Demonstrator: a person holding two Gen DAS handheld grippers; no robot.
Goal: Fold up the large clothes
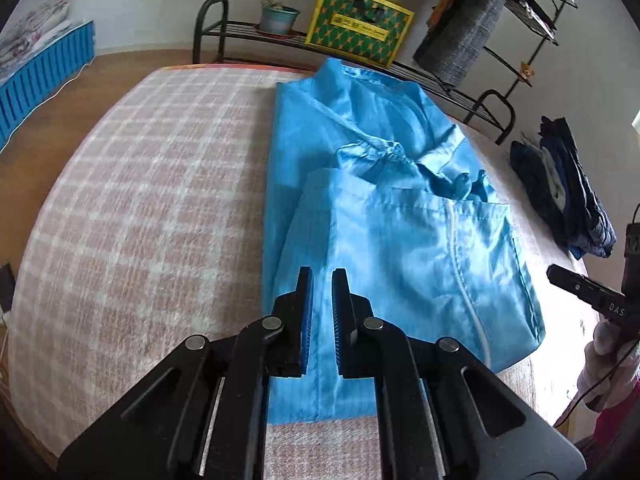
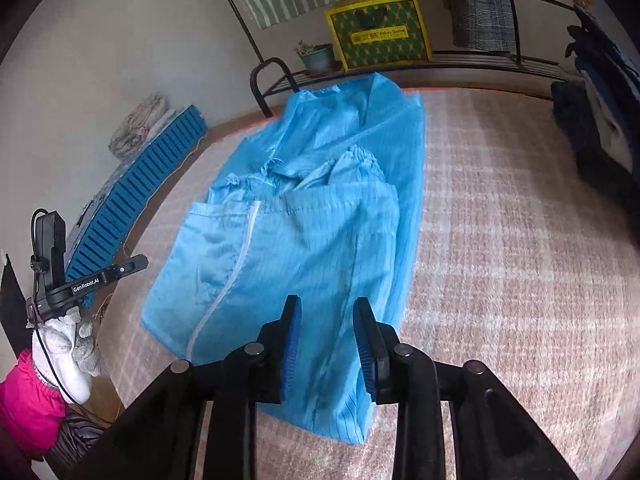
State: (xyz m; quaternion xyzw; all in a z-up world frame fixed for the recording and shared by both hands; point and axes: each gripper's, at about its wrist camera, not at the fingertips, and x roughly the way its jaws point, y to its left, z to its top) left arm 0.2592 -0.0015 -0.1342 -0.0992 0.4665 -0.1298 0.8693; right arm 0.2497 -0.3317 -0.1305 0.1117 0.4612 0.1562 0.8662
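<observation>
Both sets of jaws stand parted and empty: the left gripper point(image 1: 322, 280) and right gripper point(image 2: 326, 308) hover above the near hem of the blue coat point(image 1: 384, 216), lying partly folded on the checked blanket point(image 1: 140, 200). The lengthwise fold seems done; next likely calls for pinching the near hem.

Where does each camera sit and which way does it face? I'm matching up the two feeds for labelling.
Left wrist: sits on the left gripper, facing forward over the blue garment on the checked blanket; its own open fingers show, plus the other gripper at the right edge.
Right wrist: sits on the right gripper, facing the same garment from its other side; its open fingers show, plus a gloved hand.
Shared: garment, blanket, yellow box, potted plant.
</observation>
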